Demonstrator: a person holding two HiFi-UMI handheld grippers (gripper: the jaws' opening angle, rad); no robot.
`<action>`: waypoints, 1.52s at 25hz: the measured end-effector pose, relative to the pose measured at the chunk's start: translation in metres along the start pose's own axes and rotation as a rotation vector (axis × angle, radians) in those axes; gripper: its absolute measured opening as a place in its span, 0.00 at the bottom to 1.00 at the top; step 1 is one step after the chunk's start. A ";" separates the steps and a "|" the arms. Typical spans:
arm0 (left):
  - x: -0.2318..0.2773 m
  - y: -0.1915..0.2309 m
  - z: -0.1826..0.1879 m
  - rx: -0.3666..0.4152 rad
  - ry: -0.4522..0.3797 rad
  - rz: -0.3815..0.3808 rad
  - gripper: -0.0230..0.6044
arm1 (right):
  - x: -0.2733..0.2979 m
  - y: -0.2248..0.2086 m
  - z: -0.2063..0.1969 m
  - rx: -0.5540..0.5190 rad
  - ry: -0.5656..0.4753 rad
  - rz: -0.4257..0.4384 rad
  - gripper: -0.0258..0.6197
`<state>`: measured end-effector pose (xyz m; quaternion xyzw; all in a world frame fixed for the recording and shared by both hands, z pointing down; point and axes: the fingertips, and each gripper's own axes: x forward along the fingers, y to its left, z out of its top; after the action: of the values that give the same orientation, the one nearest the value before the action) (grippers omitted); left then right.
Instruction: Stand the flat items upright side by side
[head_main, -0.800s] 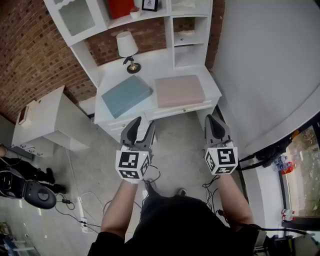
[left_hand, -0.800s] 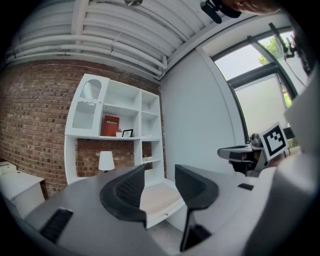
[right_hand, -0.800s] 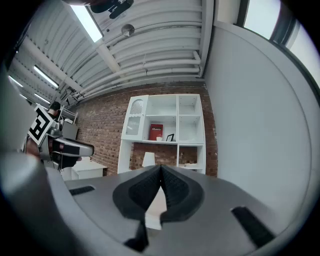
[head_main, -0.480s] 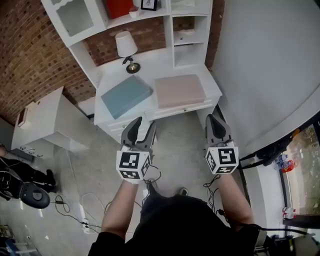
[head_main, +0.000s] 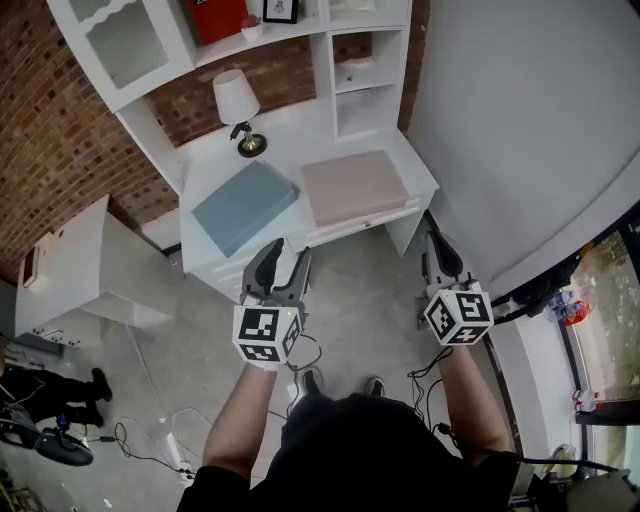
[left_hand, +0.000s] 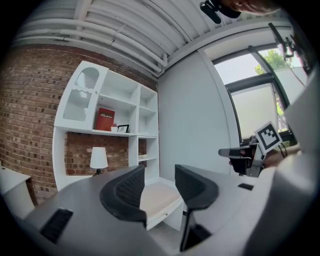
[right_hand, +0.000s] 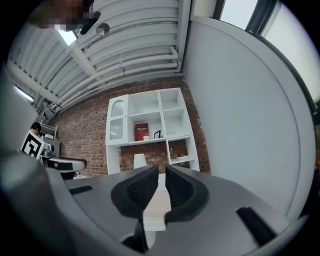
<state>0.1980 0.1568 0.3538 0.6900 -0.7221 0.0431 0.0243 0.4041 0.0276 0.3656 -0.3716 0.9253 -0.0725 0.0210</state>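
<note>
In the head view, I am holding both grippers level over the grey floor (head_main: 350, 290), short of the white desk (head_main: 290, 140). The left gripper (head_main: 285, 250) is pointing at the desk's front edge, with its jaws standing partly apart and empty. The right gripper (head_main: 437, 245) is sitting off the desk's right corner, near the pale wall (head_main: 520, 120), jaws drawn together. Two flat items are lying face down on the desktop, side by side: the blue flat item (head_main: 245, 205) on the left, turned at an angle, and the pink flat item (head_main: 355, 187) on the right, squarer to the edge. Neither is standing upright, and both are well apart from the grippers. A small lamp (head_main: 232, 100) is standing behind the blue one, and a red book (head_main: 213, 15) is sitting on the shelf above.

In the left gripper view, I am seeing a clear gap between the two dark pads, nothing in it; the pink item is showing through the gap, farther off on the desk.

In the right gripper view, the pads are nearly meeting, leaving only a thin slit, and they are gripping nothing.
</note>
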 end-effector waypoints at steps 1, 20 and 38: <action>0.003 0.007 0.001 0.000 -0.003 -0.012 0.34 | 0.002 0.000 0.000 0.005 -0.001 -0.021 0.10; 0.026 0.124 -0.017 -0.045 -0.013 -0.222 0.34 | 0.038 0.052 -0.014 0.033 0.022 -0.266 0.37; 0.096 0.156 -0.024 -0.017 0.059 -0.251 0.34 | 0.149 0.026 -0.058 0.189 0.089 -0.189 0.38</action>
<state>0.0370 0.0709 0.3825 0.7731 -0.6295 0.0540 0.0564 0.2735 -0.0497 0.4215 -0.4500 0.8752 -0.1775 0.0080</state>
